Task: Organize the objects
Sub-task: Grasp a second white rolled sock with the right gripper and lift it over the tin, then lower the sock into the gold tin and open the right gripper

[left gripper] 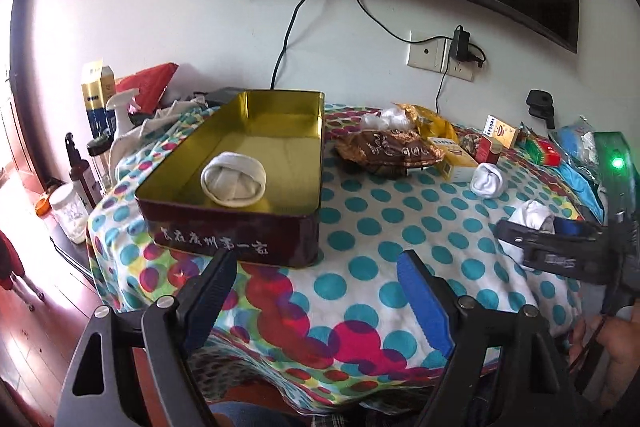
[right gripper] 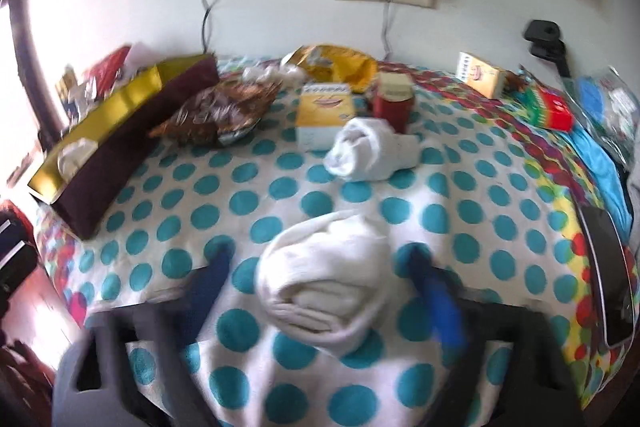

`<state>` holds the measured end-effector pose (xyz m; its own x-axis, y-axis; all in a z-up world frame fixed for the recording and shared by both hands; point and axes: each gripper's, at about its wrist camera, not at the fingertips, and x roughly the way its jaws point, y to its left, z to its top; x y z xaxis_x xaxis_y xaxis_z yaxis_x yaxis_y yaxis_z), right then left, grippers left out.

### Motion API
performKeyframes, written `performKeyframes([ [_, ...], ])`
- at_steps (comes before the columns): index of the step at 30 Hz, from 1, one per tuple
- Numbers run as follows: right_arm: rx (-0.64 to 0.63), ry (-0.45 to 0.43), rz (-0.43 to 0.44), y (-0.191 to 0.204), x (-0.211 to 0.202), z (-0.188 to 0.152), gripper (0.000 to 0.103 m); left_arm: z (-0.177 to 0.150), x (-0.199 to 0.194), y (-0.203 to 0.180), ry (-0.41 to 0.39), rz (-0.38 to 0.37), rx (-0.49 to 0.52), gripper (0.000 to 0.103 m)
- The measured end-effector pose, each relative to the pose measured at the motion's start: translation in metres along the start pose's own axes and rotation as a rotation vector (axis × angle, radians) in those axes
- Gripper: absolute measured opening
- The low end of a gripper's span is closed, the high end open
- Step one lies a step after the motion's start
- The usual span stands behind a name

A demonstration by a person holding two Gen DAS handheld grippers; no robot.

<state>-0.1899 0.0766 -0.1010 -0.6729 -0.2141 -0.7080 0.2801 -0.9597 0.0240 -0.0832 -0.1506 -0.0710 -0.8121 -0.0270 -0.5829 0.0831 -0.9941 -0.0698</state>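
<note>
1. The nearest rolled sock (right gripper: 326, 279) lies on the dotted cloth (right gripper: 240, 195) between the fingers of the right gripper (right gripper: 320, 267), whose jaws stand spread on either side of it with cloth showing in the gaps, so nothing is clamped yet
2. The left gripper (left gripper: 316, 267) hangs just in front of the tin box (left gripper: 236, 227), jaws wide apart and empty
3. A second rolled sock (right gripper: 372, 147) sits farther back, touching the yellow carton (right gripper: 324, 115) and the red pack (right gripper: 394, 103); a third rolled sock (left gripper: 234, 179) already lies inside the tin, near its front end
4. Handling, as a guess: the near sock is light, soft and squashy, not fragile and not slippery; it gives under pressure, so the jaws need to close well in to hold it
5. Best hold looks like the thick middle of the bundle, squeezing across its width, not on the loose folded edge, which could unroll
6. Its long axis appears to run from the near right to the far left, with the folded layered end facing the camera
7. The tin's long axis runs away from the left camera toward the wall, open side up
</note>
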Motion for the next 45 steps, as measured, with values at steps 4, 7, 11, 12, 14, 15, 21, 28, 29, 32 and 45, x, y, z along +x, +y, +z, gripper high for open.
performKeyframes([
  [4,-0.007,0.003,0.004,0.005,0.003,-0.003,0.032,0.001,-0.001,0.006,-0.008,0.000,-0.025,0.085],
  [7,-0.013,-0.004,0.003,0.005,0.000,-0.001,0.029,0.001,-0.002,0.008,-0.015,0.008,-0.029,0.085],
  [11,-0.025,-0.029,0.012,0.010,-0.009,0.011,0.029,0.001,-0.003,0.009,-0.016,0.005,-0.037,0.085],
  [12,-0.038,-0.037,0.016,0.017,-0.010,0.019,0.029,0.001,-0.002,0.009,-0.013,0.008,-0.039,0.085],
  [14,-0.057,-0.034,0.029,0.028,-0.007,0.032,0.029,0.000,-0.001,0.009,-0.005,0.006,-0.046,0.085],
  [15,-0.064,-0.030,0.043,0.035,-0.003,0.041,0.029,0.000,0.001,0.009,0.003,0.006,-0.049,0.085],
  [21,-0.150,-0.018,0.108,0.090,0.020,0.081,0.029,-0.003,0.004,0.012,0.034,0.025,-0.055,0.085],
  [28,-0.283,-0.025,0.161,0.163,0.039,0.126,0.029,-0.003,0.004,0.020,0.030,0.030,-0.062,0.085],
  [29,-0.302,-0.025,0.163,0.172,0.042,0.131,0.029,-0.003,0.006,0.023,0.036,0.027,-0.073,0.085],
  [32,-0.348,-0.012,0.180,0.200,0.054,0.140,0.029,-0.003,0.009,0.031,0.051,0.021,-0.098,0.085],
  [45,-0.446,0.081,0.216,0.255,0.098,0.137,0.034,-0.003,0.014,0.044,0.072,-0.001,-0.149,0.085],
])
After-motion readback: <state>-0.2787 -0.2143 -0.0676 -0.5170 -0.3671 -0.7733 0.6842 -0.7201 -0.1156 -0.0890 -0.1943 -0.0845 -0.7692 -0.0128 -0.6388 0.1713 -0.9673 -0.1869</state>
